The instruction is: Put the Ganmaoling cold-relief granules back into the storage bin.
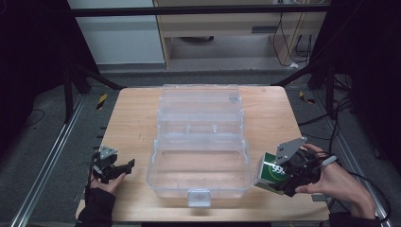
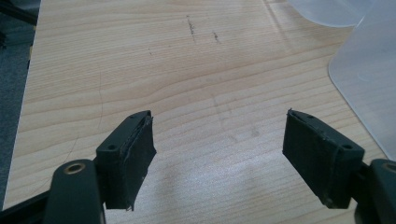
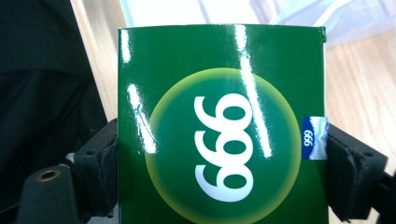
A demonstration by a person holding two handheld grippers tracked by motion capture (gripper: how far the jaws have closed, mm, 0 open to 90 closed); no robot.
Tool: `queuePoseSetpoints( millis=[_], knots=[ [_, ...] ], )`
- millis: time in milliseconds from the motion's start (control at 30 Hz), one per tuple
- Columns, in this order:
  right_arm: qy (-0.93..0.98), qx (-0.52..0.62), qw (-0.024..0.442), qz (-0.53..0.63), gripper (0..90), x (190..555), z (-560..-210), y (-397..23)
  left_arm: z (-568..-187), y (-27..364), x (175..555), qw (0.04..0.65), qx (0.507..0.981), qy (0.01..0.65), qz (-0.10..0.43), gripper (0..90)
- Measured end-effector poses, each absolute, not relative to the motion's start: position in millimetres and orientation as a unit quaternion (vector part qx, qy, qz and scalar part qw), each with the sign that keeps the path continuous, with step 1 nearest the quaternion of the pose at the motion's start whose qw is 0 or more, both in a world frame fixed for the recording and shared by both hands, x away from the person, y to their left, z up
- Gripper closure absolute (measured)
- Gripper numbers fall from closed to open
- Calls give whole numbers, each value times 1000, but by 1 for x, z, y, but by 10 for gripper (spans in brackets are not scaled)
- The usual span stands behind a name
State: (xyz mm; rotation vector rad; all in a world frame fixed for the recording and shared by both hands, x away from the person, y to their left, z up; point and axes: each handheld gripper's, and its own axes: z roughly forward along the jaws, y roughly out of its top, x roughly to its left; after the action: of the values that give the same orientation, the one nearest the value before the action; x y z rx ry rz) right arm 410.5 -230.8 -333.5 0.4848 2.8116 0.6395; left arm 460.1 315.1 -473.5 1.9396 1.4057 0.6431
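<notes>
My right gripper (image 1: 278, 182) has its jaws clamped on a green box (image 1: 272, 172), while my left gripper (image 1: 124, 168) stands with its jaws apart and nothing between them. From the high view, the box sits tilted in the right gripper just beside the right wall of the clear plastic organizer case (image 1: 198, 142), which lies open in the middle of the wooden table (image 1: 132, 118). My left gripper hangs near the table's left front edge, apart from the case.

In the left gripper view, the two black pads (image 2: 130, 158) are spread wide over bare wood, touching nothing; the case's (image 2: 369, 79) curved wall shows off to the right.

In the right gripper view, the pads (image 3: 100, 172) press on both side edges of the green box (image 3: 219, 130), whose glossy face carries a yellow-green circle with white "999" digits and a small blue label at one edge.
</notes>
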Motion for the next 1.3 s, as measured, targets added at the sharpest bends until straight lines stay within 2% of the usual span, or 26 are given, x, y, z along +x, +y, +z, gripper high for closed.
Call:
queuePoseSetpoints(
  millis=[467,1300],
  knots=[
    [959,129,120,221,161,418,-300,-205,-473,316,460,325,739,537,244,243],
    [964,88,119,220,161,440,-301,-160,-473,317,461,325,739,537,245,244]
  ],
)
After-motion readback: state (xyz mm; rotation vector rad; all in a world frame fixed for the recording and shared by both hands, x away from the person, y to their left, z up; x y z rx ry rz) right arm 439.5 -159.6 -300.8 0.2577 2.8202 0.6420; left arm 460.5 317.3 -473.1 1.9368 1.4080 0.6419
